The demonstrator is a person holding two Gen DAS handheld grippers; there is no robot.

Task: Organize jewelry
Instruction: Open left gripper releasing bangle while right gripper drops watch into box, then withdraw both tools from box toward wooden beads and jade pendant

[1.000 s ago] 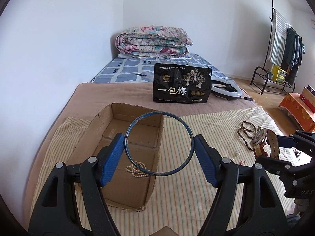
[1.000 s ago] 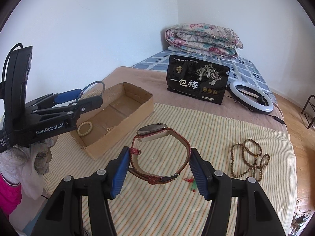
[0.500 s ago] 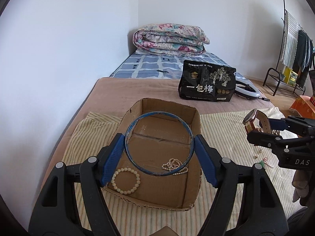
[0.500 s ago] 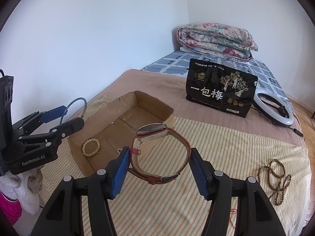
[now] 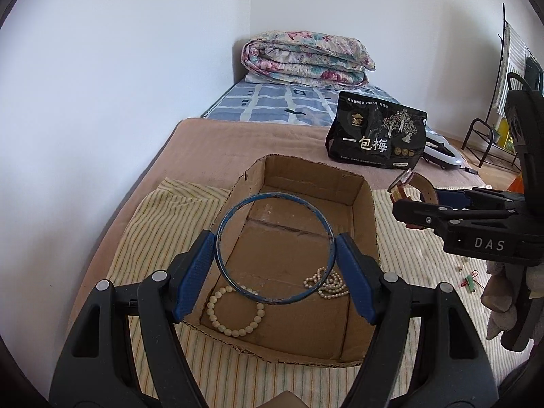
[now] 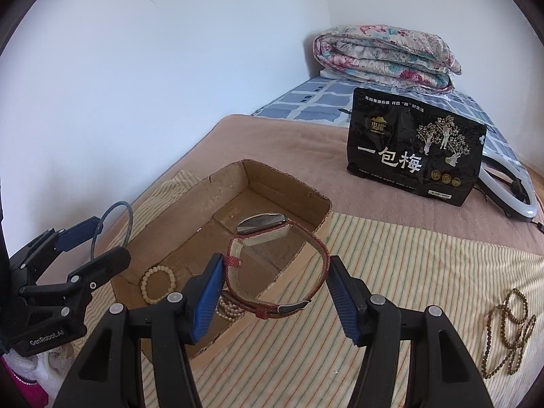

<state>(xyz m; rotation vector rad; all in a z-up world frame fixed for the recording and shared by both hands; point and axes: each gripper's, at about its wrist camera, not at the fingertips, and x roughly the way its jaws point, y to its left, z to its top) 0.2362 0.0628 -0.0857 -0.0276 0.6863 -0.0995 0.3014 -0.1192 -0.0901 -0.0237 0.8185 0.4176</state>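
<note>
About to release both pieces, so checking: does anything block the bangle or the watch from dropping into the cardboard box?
Nothing visible does. The blue bangle and watch hang over the open cardboard box; only a bead bracelet and pearl strand lie inside.

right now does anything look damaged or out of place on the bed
The cardboard box has ragged, torn rims. A brown bead strand lies loose on the striped cloth, outside the box.

White walls [image 5: 119, 68], bed [image 5: 238, 136], quilt [image 5: 306, 59]

Both wrist cameras look steeply down from close above the bed [image 5: 210, 142], sharing the cardboard box [image 5: 369, 217] [image 6: 234, 183] between them.
</note>
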